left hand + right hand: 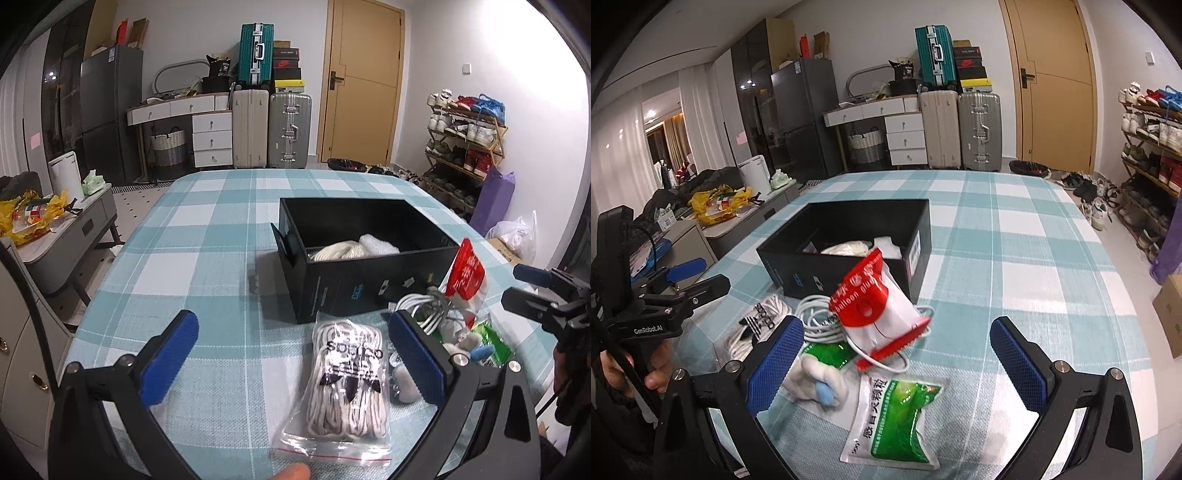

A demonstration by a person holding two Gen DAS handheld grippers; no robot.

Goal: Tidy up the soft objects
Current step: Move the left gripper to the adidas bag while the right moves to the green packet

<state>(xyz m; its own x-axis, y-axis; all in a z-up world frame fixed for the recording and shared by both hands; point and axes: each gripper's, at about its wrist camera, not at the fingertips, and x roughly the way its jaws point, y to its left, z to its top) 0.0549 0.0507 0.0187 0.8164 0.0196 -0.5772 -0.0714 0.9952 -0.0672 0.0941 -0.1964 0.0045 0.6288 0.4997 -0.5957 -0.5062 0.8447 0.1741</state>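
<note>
My left gripper [295, 354] is open low over the checked tablecloth [207, 221]. A clear bag of pale shoelaces [347, 384] lies between its fingers, untouched. Beyond stands an open black box [369, 288] holding white rope [340, 251] and a white soft piece. My right gripper [897, 365] is open too, above a green sachet [897, 417]. A tilted red-and-white packet [875, 306] sits over a white cable coil [820, 317]. A white and blue soft thing [820, 380] lies by its left finger. The other gripper shows at each view's edge [517, 286] [705, 277].
The table's far edge curves away toward suitcases [273, 129] and a wooden door [362, 81]. A shoe rack [465, 144] and purple bag [493, 203] stand to the right. A grey side table [74, 229] with clutter is on the left. A hand [653, 369] grips the left tool.
</note>
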